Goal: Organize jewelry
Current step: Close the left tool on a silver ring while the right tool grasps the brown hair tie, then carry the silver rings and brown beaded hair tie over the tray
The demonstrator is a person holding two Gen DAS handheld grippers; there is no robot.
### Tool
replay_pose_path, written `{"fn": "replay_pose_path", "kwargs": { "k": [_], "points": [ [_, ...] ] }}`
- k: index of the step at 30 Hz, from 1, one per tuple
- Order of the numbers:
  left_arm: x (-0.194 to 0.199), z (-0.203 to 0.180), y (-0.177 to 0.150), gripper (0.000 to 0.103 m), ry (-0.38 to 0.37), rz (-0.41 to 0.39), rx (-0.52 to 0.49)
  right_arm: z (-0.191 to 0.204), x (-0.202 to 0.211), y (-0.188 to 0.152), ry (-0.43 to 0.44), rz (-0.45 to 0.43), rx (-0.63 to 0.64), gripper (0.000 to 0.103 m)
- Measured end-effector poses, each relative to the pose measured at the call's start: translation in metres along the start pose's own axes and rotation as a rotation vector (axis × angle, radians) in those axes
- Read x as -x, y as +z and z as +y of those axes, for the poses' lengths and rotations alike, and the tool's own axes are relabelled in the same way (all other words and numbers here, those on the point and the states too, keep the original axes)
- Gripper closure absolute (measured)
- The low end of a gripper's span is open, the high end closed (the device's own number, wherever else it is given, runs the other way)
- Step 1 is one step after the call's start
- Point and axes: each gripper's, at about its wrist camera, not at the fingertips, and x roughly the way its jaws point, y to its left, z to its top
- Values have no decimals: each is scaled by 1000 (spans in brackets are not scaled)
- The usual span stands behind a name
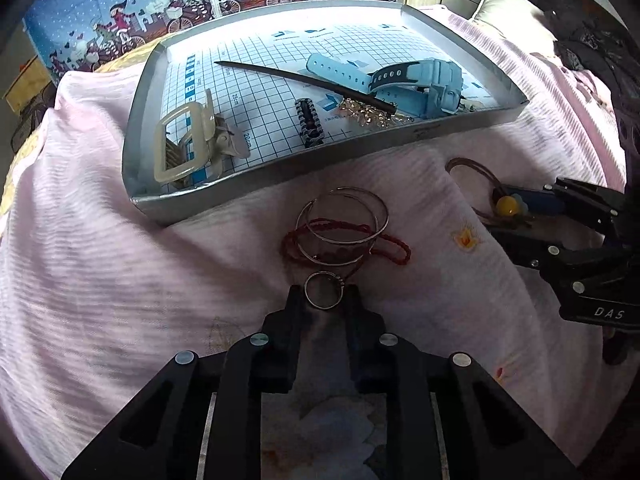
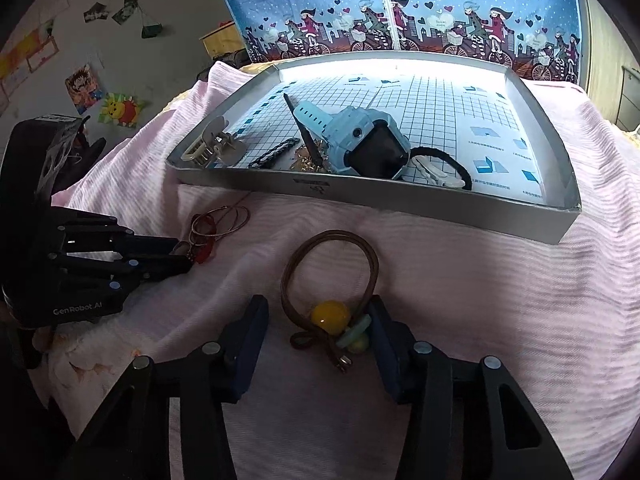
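While the small silver ring (image 1: 323,291) sits pinched between the tips of the left claw (image 1: 323,294), just above the pink bedspread (image 1: 120,280), two larger silver hoops (image 1: 342,224) and a red cord (image 1: 348,246) lie tangled together right in front of it. To their right, the right claw (image 2: 318,320) stands apart, its blue-padded fingers (image 2: 252,332) on either side of a brown hair tie (image 2: 330,272) with a yellow bead (image 2: 331,316) and a pale green charm (image 2: 354,332); the right-hand finger is touching the charm, the left-hand one is clear of the loop. Beyond both lies a shallow silver tray (image 1: 280,168) with a blue grid lining, resting on the bed. It holds a cream hair claw clip (image 1: 188,144), a black beaded clip (image 1: 309,126), a dark hair stick (image 1: 304,82), a gold chain piece (image 1: 366,114), a light blue watch (image 2: 360,144) and a black hair elastic (image 2: 444,160). Behind the tray hangs a blue curtain (image 2: 400,8) printed with cyclists.
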Motion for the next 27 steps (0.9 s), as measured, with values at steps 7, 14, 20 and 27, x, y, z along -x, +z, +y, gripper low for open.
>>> {"fn": "replay_pose_path", "kwargs": {
  "k": [7,14,20,27],
  "points": [
    [1,-1,3,87,-2,6,-11,1,-1,0,2,8,0,69],
    [0,-14,-6,87,-5,1,-23,0,-1,-2,36,6,-11,70],
    [5,-12,-4,87,-32,-24,-4,-2,0,-3,60,-2,-24,74],
    [18,-5,-5,87,-129,-56,64,-5,12,-3,91,-53,-52,75]
  ]
}}
